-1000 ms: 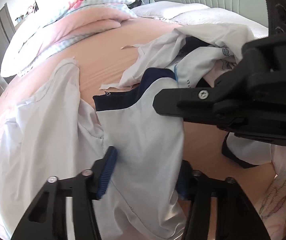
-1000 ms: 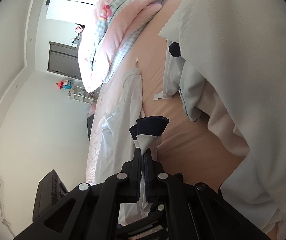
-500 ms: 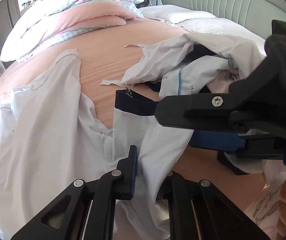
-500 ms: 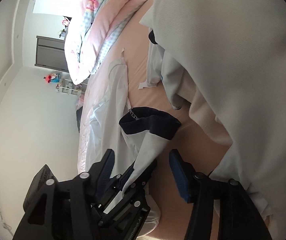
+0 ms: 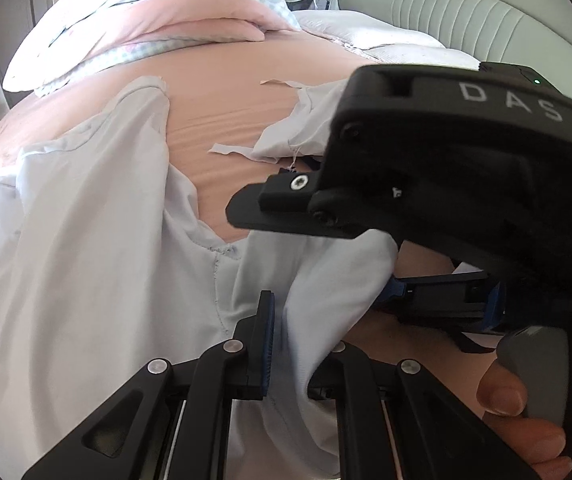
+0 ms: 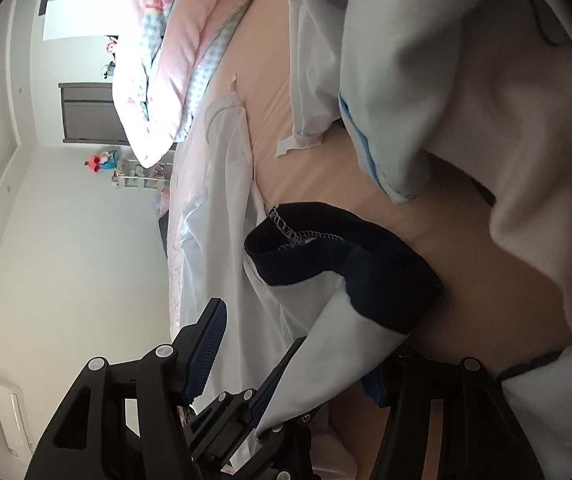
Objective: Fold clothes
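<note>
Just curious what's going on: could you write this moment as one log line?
left gripper: shut on white sleeve | right gripper: open, sleeve between | bed: clothes pile

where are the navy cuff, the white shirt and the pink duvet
navy cuff (image 6: 346,264), right wrist view, on its dark band
white shirt (image 5: 86,240), left wrist view, on its spread body
pink duvet (image 5: 190,20), left wrist view, on its folded top

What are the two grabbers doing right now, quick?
Left gripper: shut, pinching the white sleeve.
Right gripper: open, pads off the sleeve lying between them; its jaws have just eased slightly inward.
</note>
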The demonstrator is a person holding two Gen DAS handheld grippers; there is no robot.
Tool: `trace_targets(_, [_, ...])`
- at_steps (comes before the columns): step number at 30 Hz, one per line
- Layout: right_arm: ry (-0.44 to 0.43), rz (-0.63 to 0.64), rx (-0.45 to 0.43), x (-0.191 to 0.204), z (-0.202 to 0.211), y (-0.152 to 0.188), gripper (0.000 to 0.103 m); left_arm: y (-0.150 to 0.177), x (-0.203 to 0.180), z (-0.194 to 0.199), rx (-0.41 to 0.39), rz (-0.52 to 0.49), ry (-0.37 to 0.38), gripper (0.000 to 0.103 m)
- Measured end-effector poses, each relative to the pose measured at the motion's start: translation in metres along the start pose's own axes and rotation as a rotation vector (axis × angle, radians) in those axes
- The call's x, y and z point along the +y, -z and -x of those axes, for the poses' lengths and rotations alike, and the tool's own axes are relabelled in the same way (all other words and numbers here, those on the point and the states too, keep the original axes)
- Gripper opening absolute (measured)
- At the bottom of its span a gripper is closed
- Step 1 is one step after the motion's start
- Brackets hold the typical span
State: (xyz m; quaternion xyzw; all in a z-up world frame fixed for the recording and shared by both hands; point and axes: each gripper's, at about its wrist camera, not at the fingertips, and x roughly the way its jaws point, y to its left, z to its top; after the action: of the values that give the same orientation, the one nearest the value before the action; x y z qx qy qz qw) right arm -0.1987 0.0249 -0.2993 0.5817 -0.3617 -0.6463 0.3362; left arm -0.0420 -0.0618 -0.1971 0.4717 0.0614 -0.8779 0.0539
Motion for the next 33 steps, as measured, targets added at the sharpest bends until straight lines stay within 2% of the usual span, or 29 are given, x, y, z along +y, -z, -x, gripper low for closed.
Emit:
trace_targets(1, [0.014,0.012,0.004,0.001,-0.002,0.000,0.038,0.001,0.002,0.001,0.003,0.004,-0.002,0.008])
trace_targets(2, [0.045,0.021,0.017,0.001,-0.005,0.000,0.026,0.002,0.003,0.003,0.001,0.002,-0.008,0.008])
trace_targets(3, [0.077,0.024,0.020,0.000,-0.007,0.001,0.006,0.003,0.003,0.004,0.002,-0.003,-0.015,0.008])
trace_targets(5, [0.119,0.037,0.023,-0.001,-0.010,0.003,0.005,0.005,0.002,0.007,0.003,-0.015,-0.031,0.008])
trace_targets(10, [0.128,0.069,-0.033,0.005,-0.002,0.007,0.003,0.006,0.004,0.013,0.039,0.001,-0.032,0.009])
trace_targets(13, [0.119,0.093,-0.075,0.010,0.006,0.008,0.003,0.006,0.005,0.019,0.058,-0.006,-0.035,0.014])
trace_targets(16, [0.126,0.132,-0.114,0.017,0.015,0.011,0.003,0.009,0.002,0.029,0.041,-0.049,-0.044,0.034])
trace_targets(18, [0.138,0.152,-0.131,0.019,0.020,0.014,0.003,0.012,-0.001,0.035,0.021,-0.077,-0.082,0.053])
trace_targets(20, [0.137,0.161,-0.149,0.020,0.027,0.015,0.003,0.012,-0.025,0.036,-0.002,-0.103,-0.127,0.071])
trace_targets(21, [0.129,0.160,-0.158,0.019,0.031,0.015,0.003,0.013,-0.026,0.037,-0.005,-0.114,-0.136,0.074])
trace_targets(24, [0.114,0.151,-0.182,0.017,0.042,0.013,0.003,0.007,-0.026,0.031,-0.013,-0.142,-0.161,0.075])
trace_targets(26, [0.109,0.145,-0.191,0.015,0.049,0.013,0.002,-0.019,-0.007,-0.001,-0.005,-0.146,-0.167,0.075])
trace_targets(28, [0.105,0.142,-0.192,0.013,0.055,0.013,0.002,-0.030,-0.002,-0.015,0.000,-0.160,-0.182,0.075])
trace_targets(31, [0.104,0.143,-0.177,0.011,0.057,0.013,0.002,-0.003,-0.042,0.003,-0.006,-0.210,-0.214,0.075])
trace_targets(33, [0.103,0.149,-0.175,0.010,0.062,0.015,0.002,0.001,-0.046,0.005,-0.019,-0.221,-0.228,0.075])
